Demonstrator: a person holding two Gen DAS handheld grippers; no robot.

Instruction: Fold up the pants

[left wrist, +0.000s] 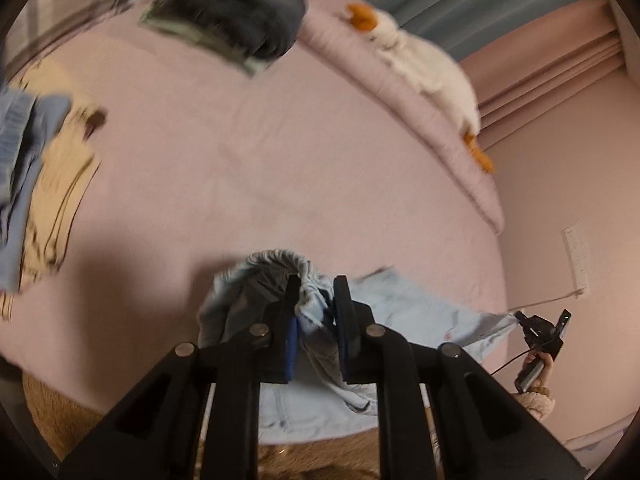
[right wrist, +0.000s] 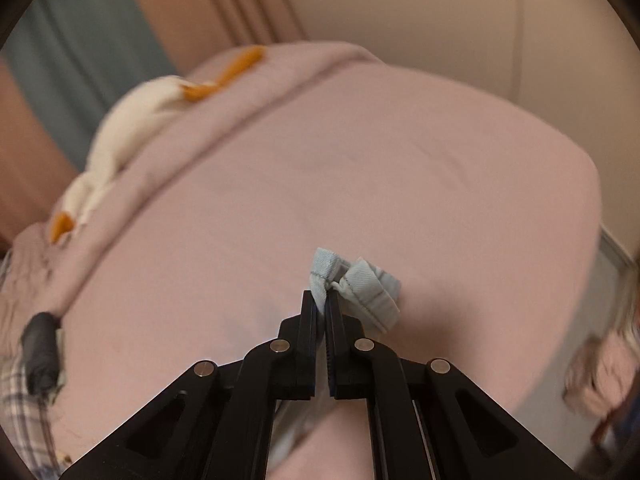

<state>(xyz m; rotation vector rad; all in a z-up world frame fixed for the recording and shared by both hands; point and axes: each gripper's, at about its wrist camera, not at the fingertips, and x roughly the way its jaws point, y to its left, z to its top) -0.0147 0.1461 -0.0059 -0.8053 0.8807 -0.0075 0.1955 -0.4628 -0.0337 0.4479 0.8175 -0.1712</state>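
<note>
The pants (left wrist: 404, 300), light blue denim, hang stretched above the near edge of the pink bed (left wrist: 248, 152), lifted clear of the sheet and held at both ends. The left hand-held gripper (left wrist: 316, 300) is clamped on the gathered elastic waistband, with bunched fabric squeezed between its two black fingers and more cloth drooping below them. From there the pants run out to the right, where the right hand-held gripper (left wrist: 522, 318) grips their far tip beside the bed's edge. In the right wrist view that hand-held gripper (right wrist: 322, 300) has its fingers pressed nearly together on a folded hem of the pants (right wrist: 356, 288), whose stitched cuff curls out just past the fingertips, above the bed (right wrist: 320, 160). Along the far side of the bed lies a white plush goose (left wrist: 424, 64) with orange beak and feet, resting on a rolled pink quilt. At the bed's far left corner sits a dark grey folded garment (left wrist: 240, 16), and on the left side of the bed lies a pile of blue and cream clothes (left wrist: 36, 184), all blurred.
</note>
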